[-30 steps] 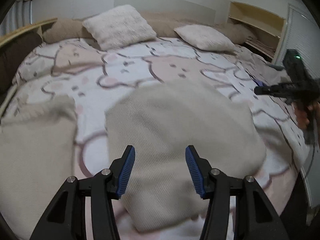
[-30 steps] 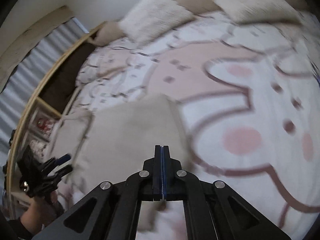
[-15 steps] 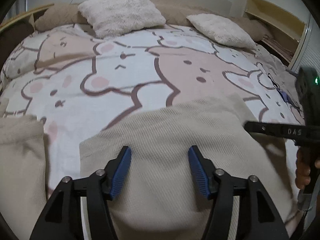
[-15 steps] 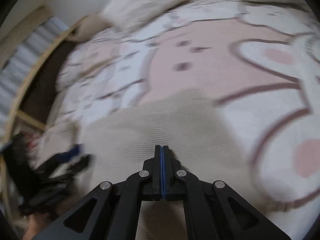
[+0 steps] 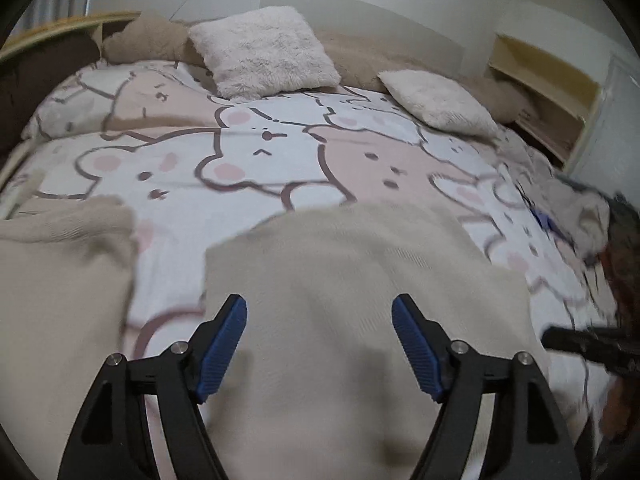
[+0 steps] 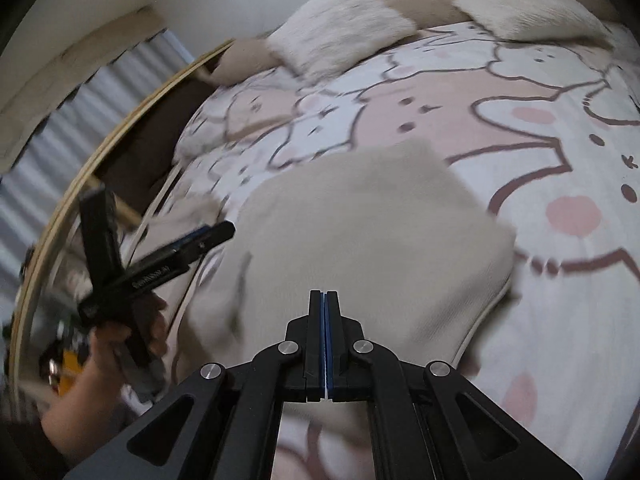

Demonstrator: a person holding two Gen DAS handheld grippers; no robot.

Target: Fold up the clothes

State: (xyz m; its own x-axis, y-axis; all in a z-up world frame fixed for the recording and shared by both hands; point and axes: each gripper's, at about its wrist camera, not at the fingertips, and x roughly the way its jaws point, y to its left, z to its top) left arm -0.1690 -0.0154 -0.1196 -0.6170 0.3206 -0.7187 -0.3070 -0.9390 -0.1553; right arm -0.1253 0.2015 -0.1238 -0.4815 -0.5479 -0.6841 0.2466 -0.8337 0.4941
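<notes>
Fold step: left tongs (image 5: 319,344) spread wide, empty, over garment (image 5: 360,300) on bed (image 5: 260,160); right tongs (image 6: 324,320) closed, empty; next, grip an edge.

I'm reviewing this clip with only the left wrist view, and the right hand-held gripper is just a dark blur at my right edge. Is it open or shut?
Observer: Shut. In the right wrist view, the right hand-held gripper has its blue pads pressed together.
Operator: What is it over?
Observer: Its tips sit over the near part of the beige garment. I cannot tell whether any cloth is pinched.
Operator: How does the other one look from outside?
Observer: The left hand-held gripper shows side-on at the garment's left edge, with a bare left hand around its handle.
</notes>
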